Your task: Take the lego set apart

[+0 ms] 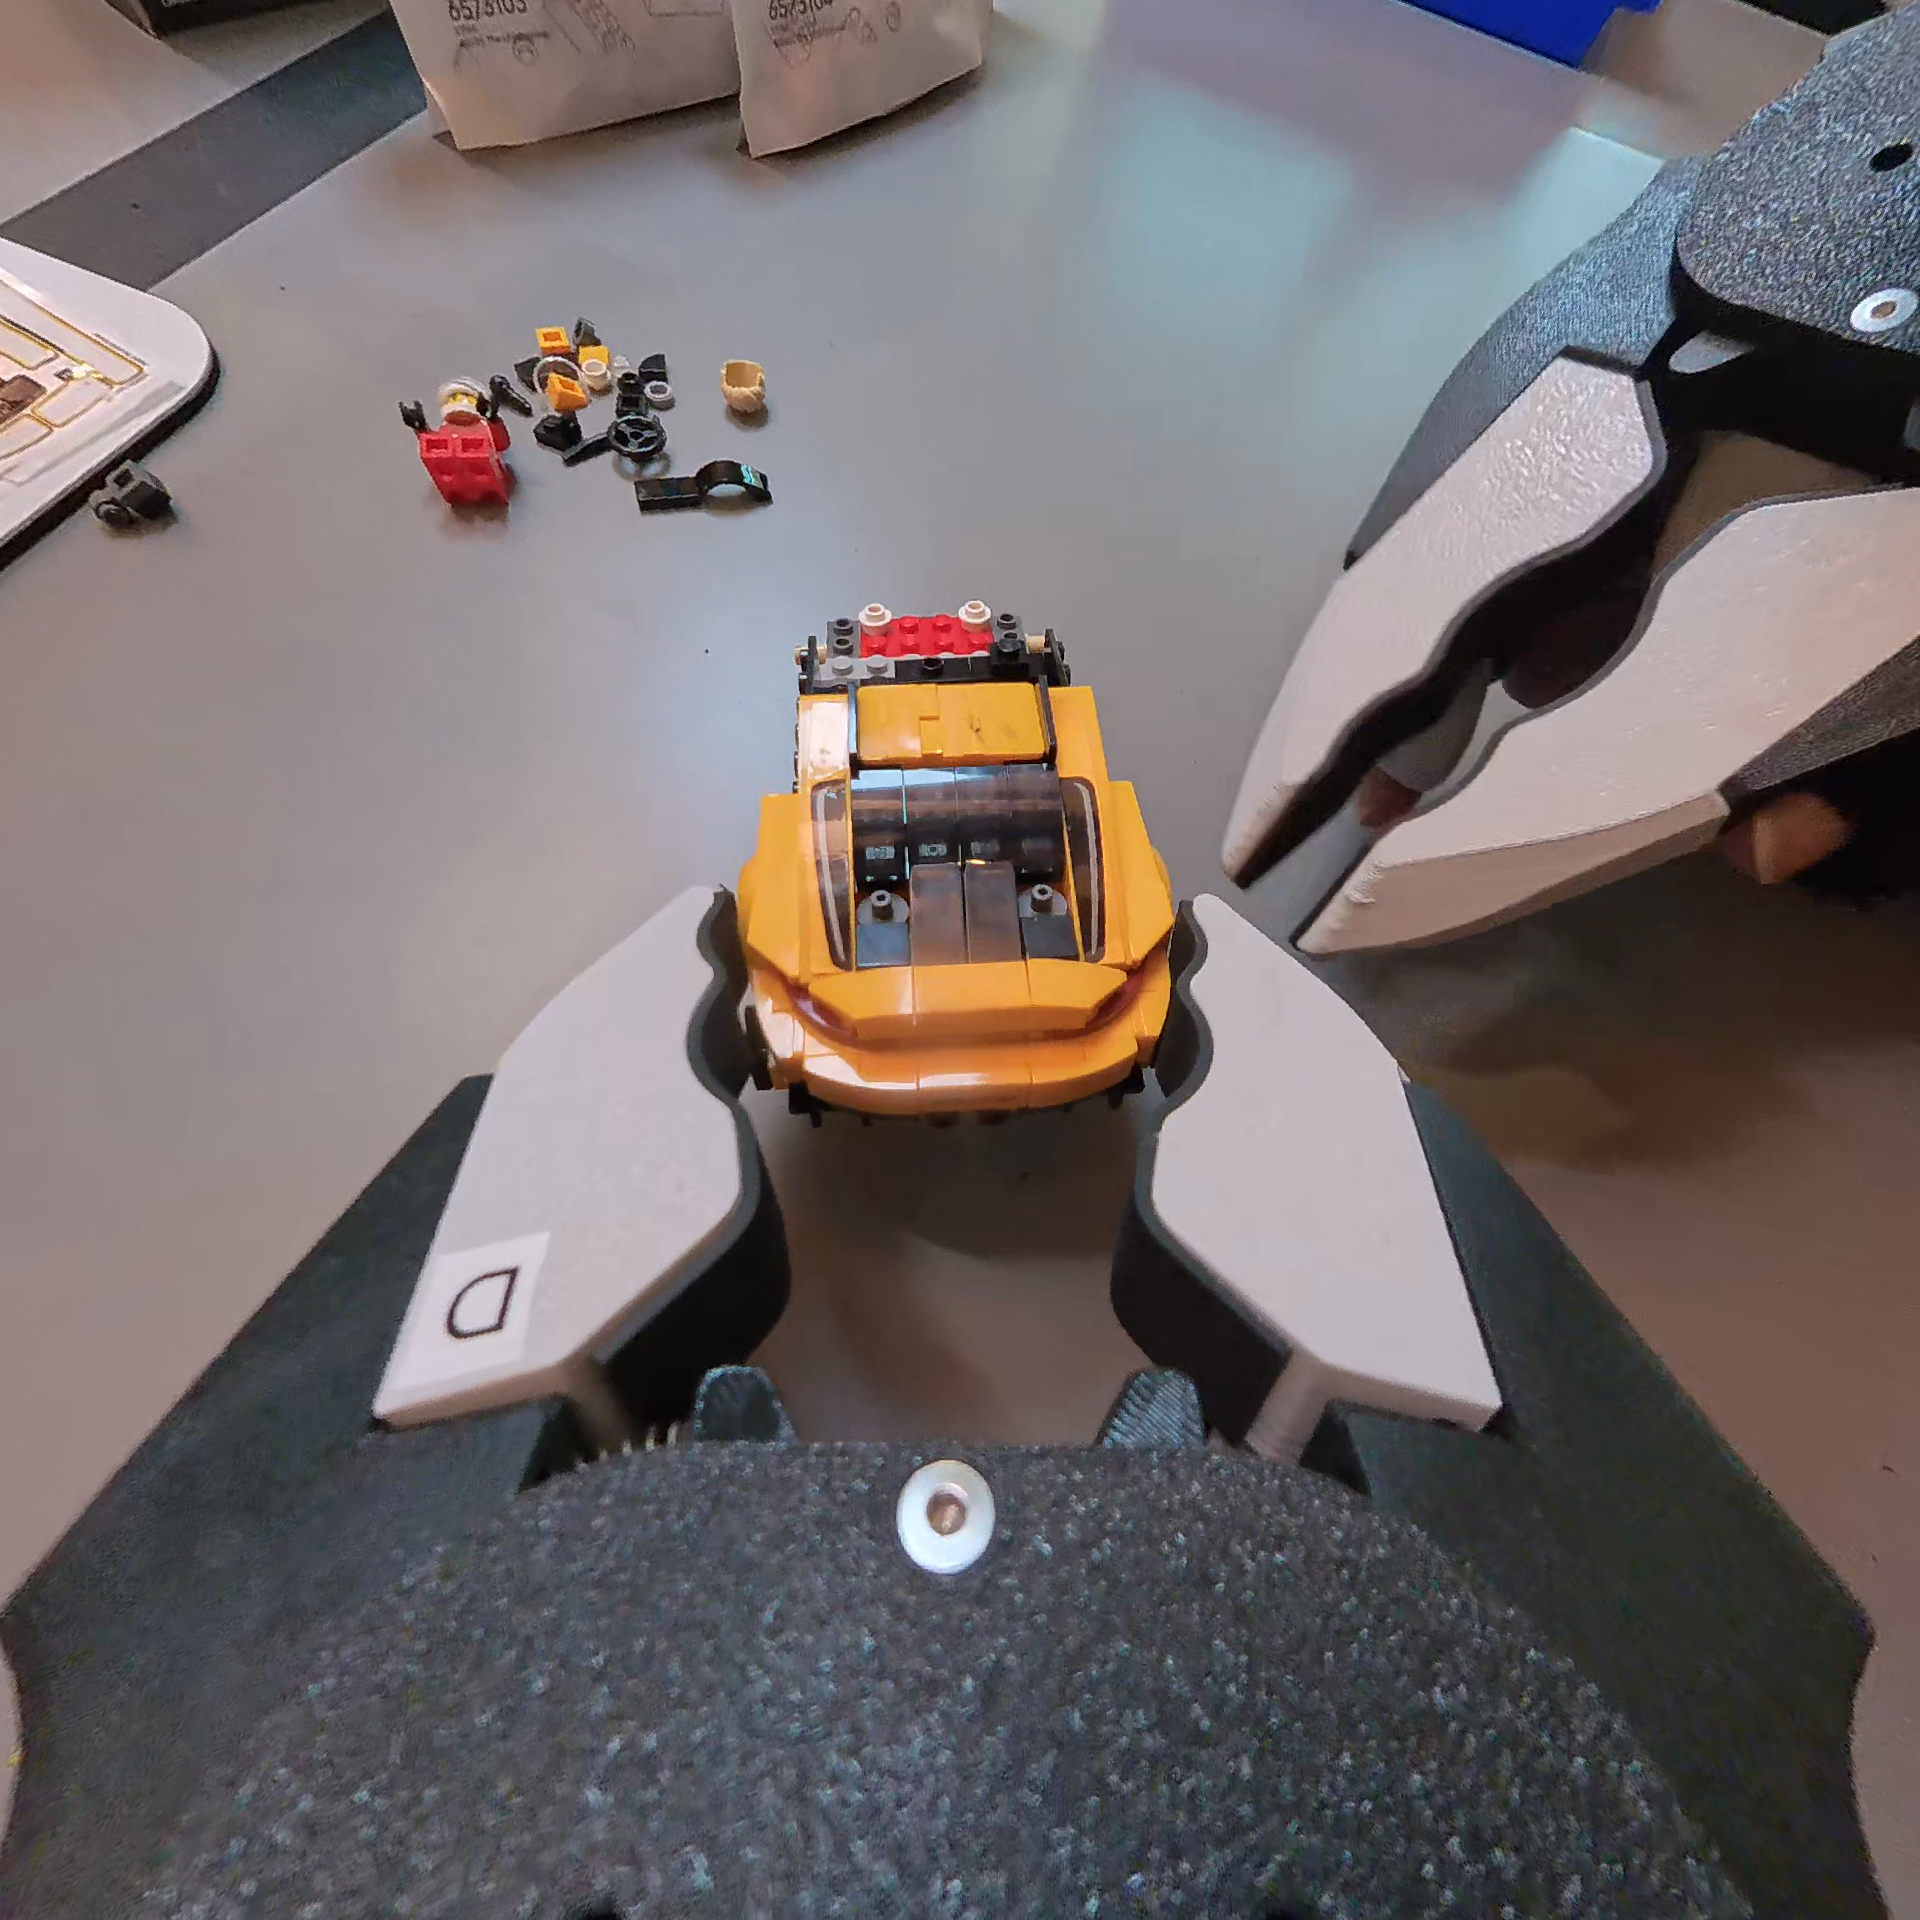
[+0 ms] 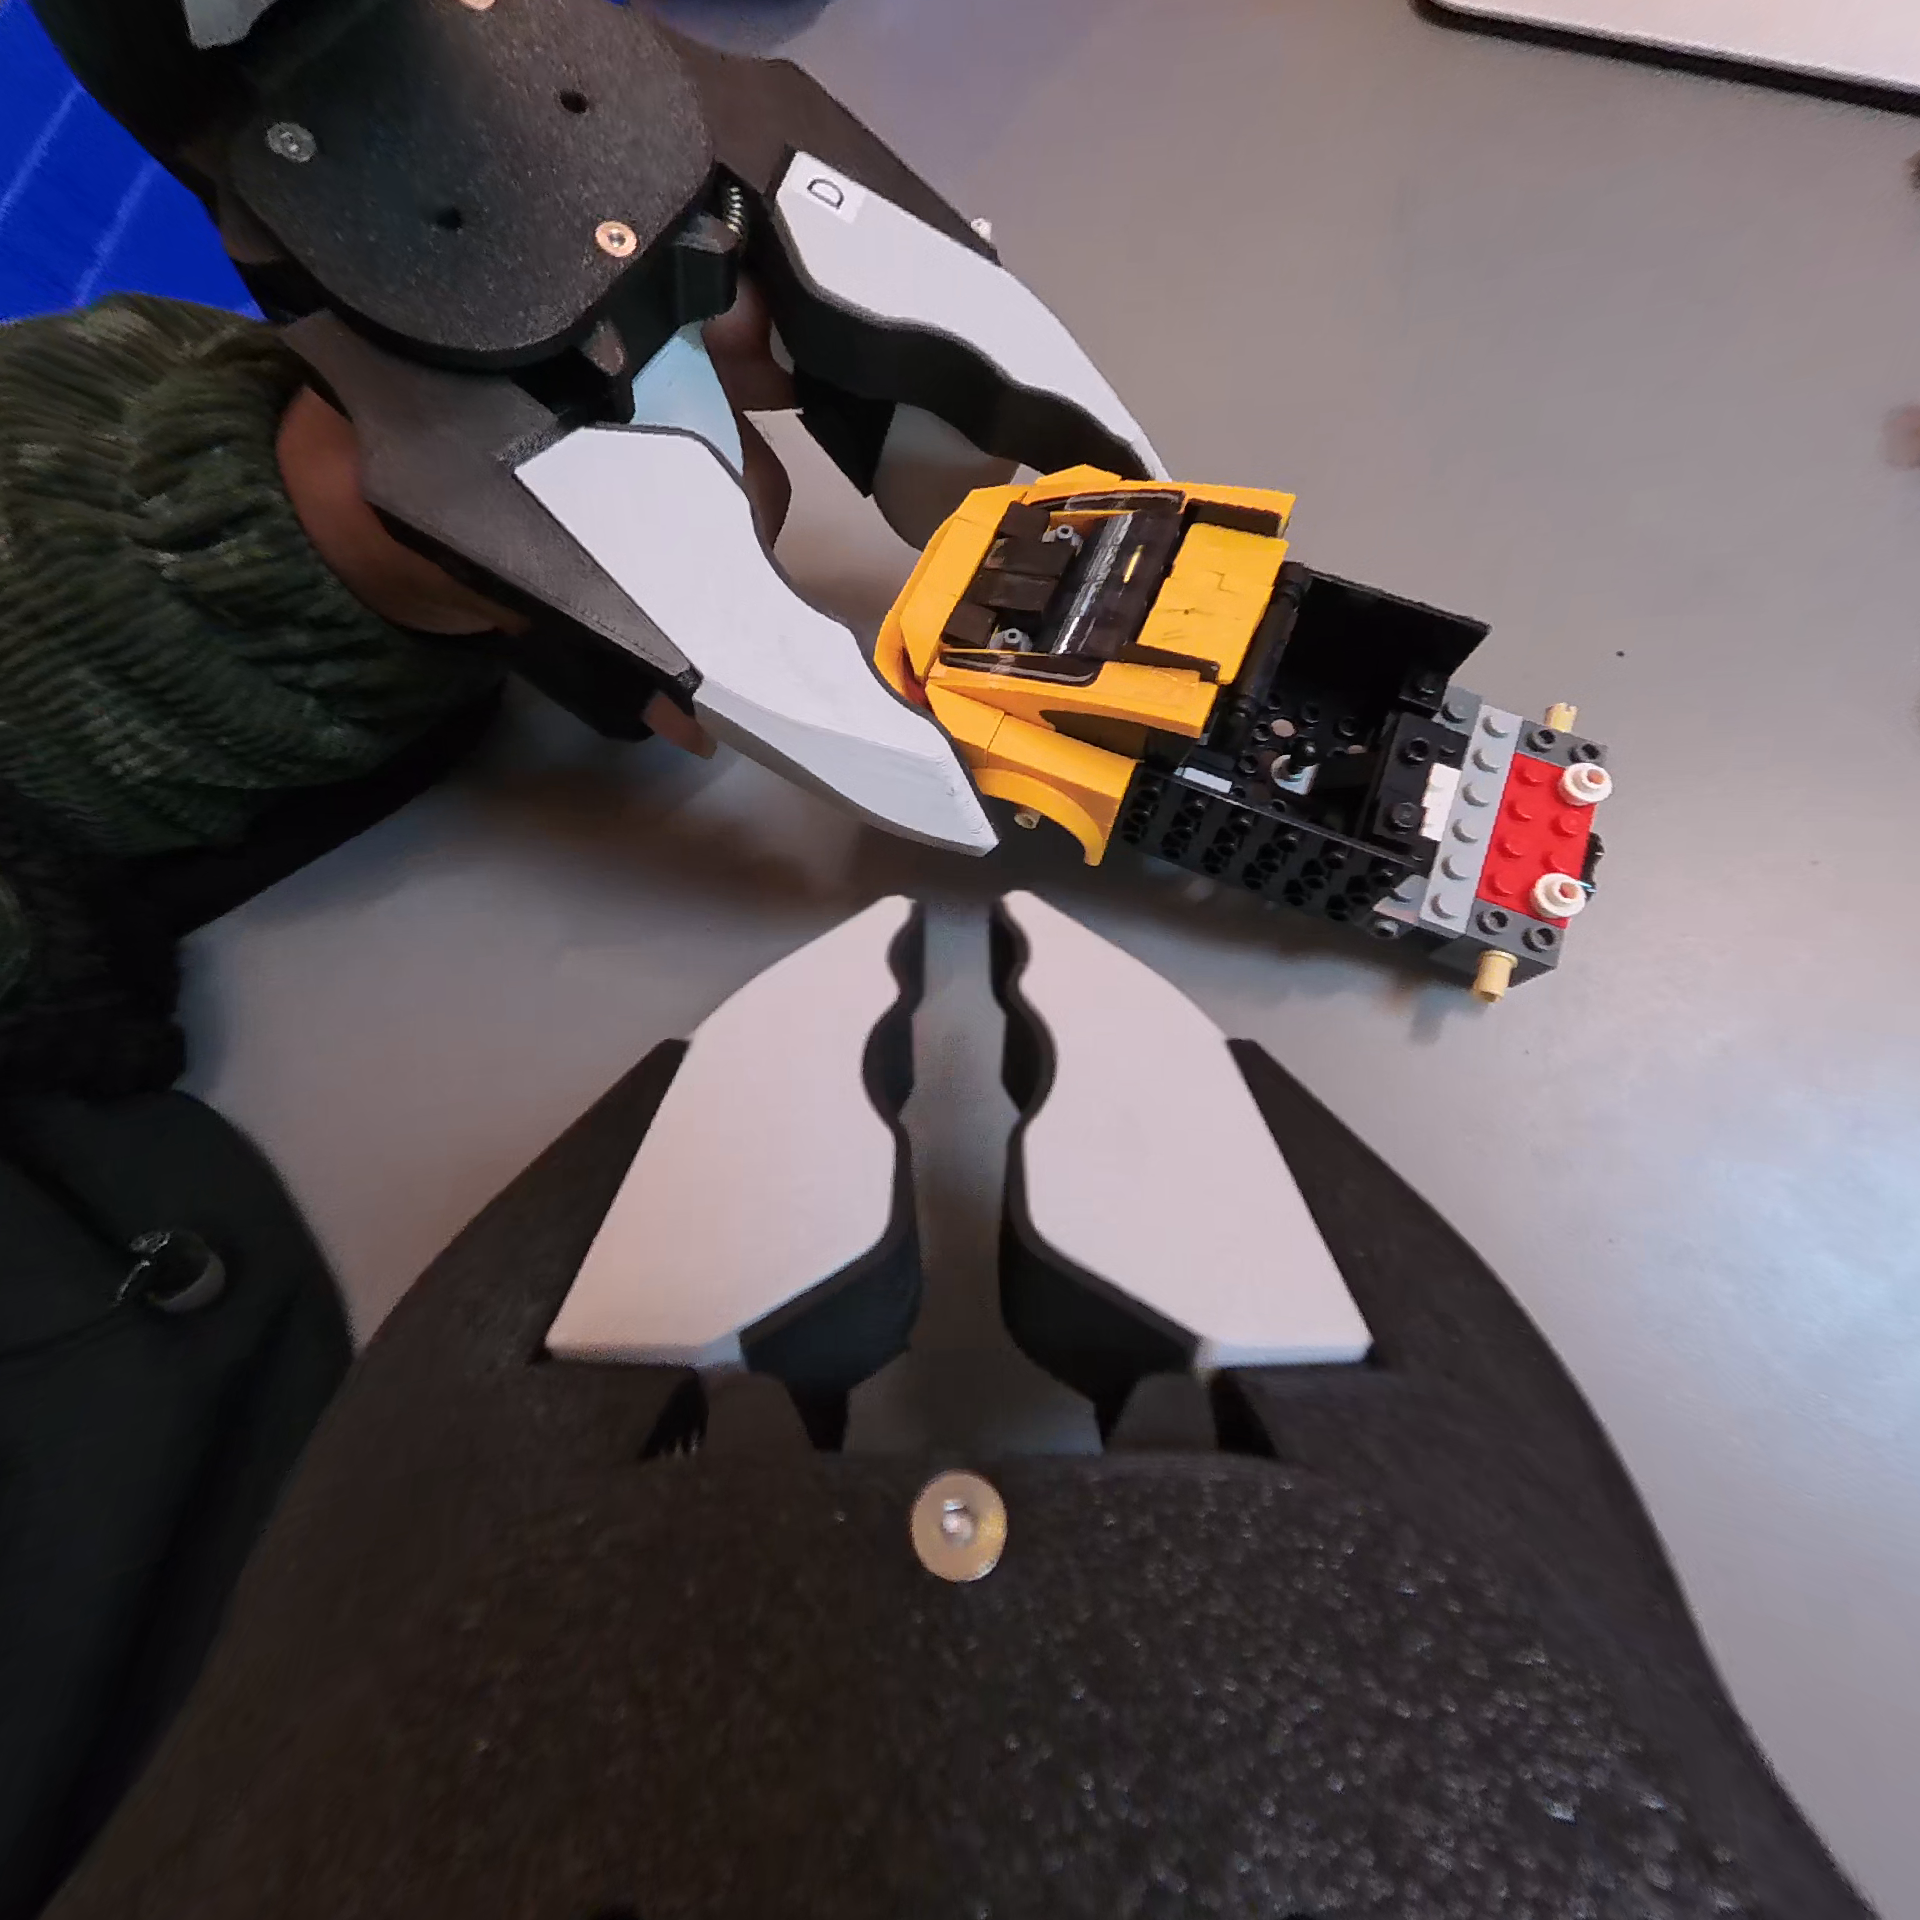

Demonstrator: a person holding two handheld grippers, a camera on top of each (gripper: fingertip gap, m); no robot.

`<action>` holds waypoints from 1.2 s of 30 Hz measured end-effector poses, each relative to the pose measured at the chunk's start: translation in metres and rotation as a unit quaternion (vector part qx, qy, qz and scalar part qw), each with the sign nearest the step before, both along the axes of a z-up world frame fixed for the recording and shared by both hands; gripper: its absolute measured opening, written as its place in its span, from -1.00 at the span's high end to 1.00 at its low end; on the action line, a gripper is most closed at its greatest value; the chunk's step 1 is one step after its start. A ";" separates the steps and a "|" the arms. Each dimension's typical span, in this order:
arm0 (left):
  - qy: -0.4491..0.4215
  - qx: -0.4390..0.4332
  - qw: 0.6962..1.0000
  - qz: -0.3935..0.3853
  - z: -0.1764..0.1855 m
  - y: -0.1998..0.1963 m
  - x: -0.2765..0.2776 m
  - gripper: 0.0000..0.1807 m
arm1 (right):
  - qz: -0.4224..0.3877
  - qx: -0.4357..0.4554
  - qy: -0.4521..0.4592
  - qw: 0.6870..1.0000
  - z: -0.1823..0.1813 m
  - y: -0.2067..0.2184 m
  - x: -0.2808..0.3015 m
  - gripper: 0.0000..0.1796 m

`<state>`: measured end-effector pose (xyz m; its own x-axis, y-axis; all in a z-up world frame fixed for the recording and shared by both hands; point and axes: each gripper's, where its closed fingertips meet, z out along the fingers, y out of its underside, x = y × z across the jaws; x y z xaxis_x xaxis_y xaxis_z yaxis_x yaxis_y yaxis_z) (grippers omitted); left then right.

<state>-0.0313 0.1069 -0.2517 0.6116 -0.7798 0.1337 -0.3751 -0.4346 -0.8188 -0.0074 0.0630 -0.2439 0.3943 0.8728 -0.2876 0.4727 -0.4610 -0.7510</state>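
Note:
A yellow lego car [image 1: 935, 935] lies on the grey table [image 1: 312, 831] without wheels, its far end stripped to black chassis and a red plate [image 1: 925, 634]. My left gripper [image 1: 951, 904] is shut on the car's yellow end, one pad against each side. The right wrist view shows the car [image 2: 1091, 644] with the left gripper [image 2: 1060, 649] clamped around that end. My right gripper [image 2: 958, 914] stands just beside the car with a narrow gap between its fingers and nothing in it. It also shows in the left wrist view [image 1: 1283, 904], right of the car.
A pile of small loose pieces [image 1: 592, 405] with a red minifigure [image 1: 462, 447] lies at the far left. Two paper bags [image 1: 582, 62] stand at the back. A white booklet [image 1: 83, 395] and a black piece [image 1: 130, 499] lie at the left edge. A person's green sleeve [image 2: 125, 520] shows at left.

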 end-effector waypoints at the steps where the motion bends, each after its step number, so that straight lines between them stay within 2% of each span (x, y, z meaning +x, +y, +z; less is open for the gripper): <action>1: 0.000 0.000 1.000 0.000 0.000 0.000 0.000 0.14 | -0.004 0.002 -0.001 1.000 0.000 0.001 0.001 0.82; 5: 0.003 0.003 1.000 -0.001 0.000 0.000 0.000 0.13 | -0.013 0.011 0.013 1.000 0.007 0.005 0.007 0.75; 13: 0.015 0.025 0.999 -0.015 0.002 -0.005 0.004 0.14 | -0.074 0.049 0.085 0.992 0.036 0.024 0.031 0.78; 29: 0.152 0.200 0.966 -0.067 0.007 -0.023 0.025 0.14 | -0.066 0.038 0.061 0.995 0.019 0.025 0.016 0.69; 33: 0.190 0.225 0.953 -0.070 0.002 -0.023 0.024 0.13 | -0.060 0.015 0.060 0.996 0.013 0.023 0.016 0.71; 36: 0.188 0.218 0.955 -0.072 -0.001 -0.024 0.024 0.13 | -0.060 0.005 0.058 0.996 0.010 0.023 0.018 0.71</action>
<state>-0.0075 0.0830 -0.2528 0.4344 -0.7915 -0.4299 -0.7083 -0.0053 -0.7059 0.0103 0.0856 -0.2337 0.4602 0.8248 -0.3286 0.3239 -0.5005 -0.8028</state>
